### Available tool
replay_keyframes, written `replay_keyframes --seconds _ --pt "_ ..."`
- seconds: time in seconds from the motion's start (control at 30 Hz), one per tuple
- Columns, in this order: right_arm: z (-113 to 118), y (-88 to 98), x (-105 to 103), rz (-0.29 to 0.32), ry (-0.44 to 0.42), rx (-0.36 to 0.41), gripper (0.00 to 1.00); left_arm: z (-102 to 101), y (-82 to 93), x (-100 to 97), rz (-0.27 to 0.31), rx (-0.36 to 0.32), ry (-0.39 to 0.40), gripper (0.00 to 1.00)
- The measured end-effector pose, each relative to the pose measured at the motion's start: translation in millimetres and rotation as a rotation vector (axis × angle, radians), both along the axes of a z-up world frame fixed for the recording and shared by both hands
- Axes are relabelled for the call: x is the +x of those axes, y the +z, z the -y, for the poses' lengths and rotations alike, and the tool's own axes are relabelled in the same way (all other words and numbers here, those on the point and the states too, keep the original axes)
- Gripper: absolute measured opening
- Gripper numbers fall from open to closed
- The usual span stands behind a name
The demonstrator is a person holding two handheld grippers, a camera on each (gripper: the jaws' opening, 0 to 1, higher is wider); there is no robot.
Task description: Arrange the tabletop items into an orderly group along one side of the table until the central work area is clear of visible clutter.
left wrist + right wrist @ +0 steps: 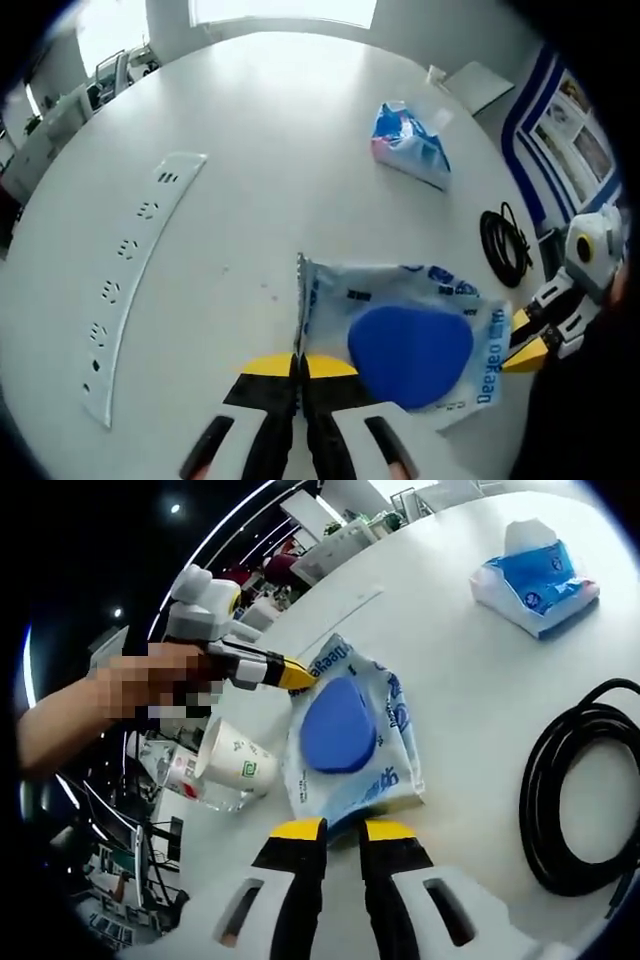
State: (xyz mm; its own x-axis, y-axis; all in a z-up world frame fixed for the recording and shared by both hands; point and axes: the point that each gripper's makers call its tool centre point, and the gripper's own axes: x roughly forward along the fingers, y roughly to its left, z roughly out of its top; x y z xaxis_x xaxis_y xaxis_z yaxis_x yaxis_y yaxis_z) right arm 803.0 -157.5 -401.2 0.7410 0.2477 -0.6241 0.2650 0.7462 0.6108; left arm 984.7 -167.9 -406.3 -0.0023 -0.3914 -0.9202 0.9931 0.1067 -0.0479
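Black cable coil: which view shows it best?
Right gripper view: the black cable coil lies large at right on the table, its loops distinct. In the left gripper view it is small and foreshortened near the table's right edge.

My left gripper point(300, 368) lower centre, black jaws, yellow tips, white housing, my right gripper point(343, 830) identical, yellow-tipped, white-bodied.
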Motion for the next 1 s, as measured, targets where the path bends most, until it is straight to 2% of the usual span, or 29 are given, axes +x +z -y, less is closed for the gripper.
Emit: replay_keyframes --seconds 0.23,0.6,0.8,1.0 --pt "-2.2 9.5 1.4 0.024 -0.005 0.004 0.05 -1.2 5.4 -3.5 0.017 0.014 -0.022 0.0" --pt "6.4 28.6 0.9 0.073 -0.003 -0.027 0.04 -7.4 23.6 -2.1 0.035 0.008 0.005 0.0" --pt "20.4 43.5 -3.1 0.105 -0.017 -0.046 0.04 -10.6 39.2 -5.6 0.067 0.011 0.021 0.0" --pt "43.8 57.4 -8.1 0.118 -0.035 -0.06 0.03 -8.6 54.3 -14.4 0.069 -0.008 0.055 0.0"
